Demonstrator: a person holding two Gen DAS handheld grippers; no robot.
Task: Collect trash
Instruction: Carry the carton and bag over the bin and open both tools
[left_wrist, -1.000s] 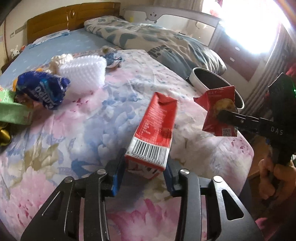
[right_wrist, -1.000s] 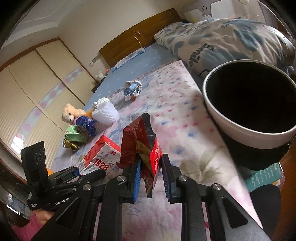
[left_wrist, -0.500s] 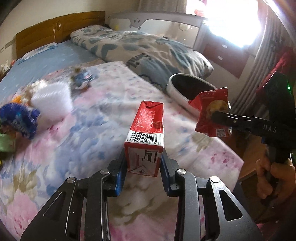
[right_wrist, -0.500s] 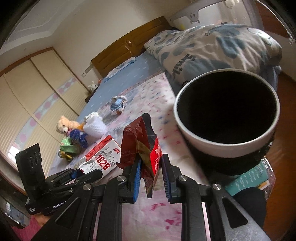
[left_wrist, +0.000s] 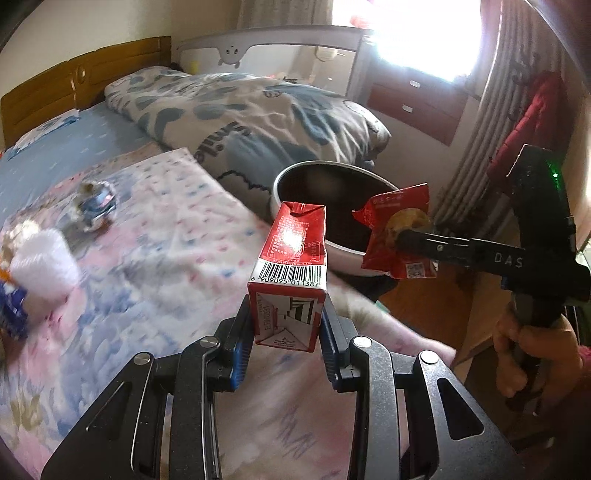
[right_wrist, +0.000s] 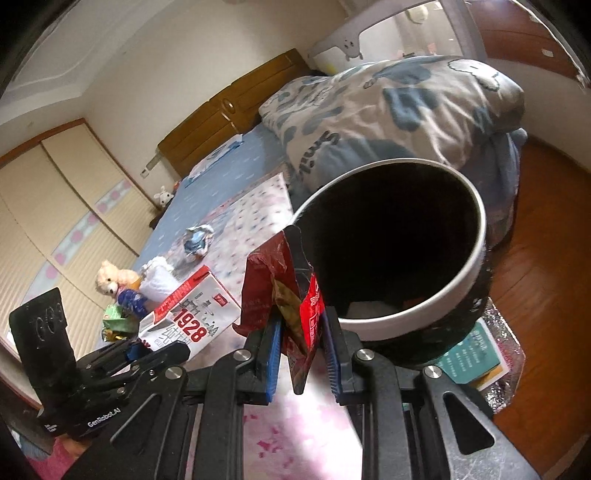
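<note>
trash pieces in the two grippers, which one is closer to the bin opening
The red snack wrapper in the right gripper, beside the bin rim; the carton in the left gripper hangs further back.

carton (left_wrist: 291, 273): glossy printed card | wrapper (right_wrist: 284, 295): crinkled shiny foil | bin (right_wrist: 476, 236): smooth white rim | bedsheet (left_wrist: 155, 236): showing matt cloth

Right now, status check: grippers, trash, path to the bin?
Left gripper shut on red carton. Right gripper shut on red snack wrapper, by the bin rim. Nothing between wrapper and bin opening.
</note>
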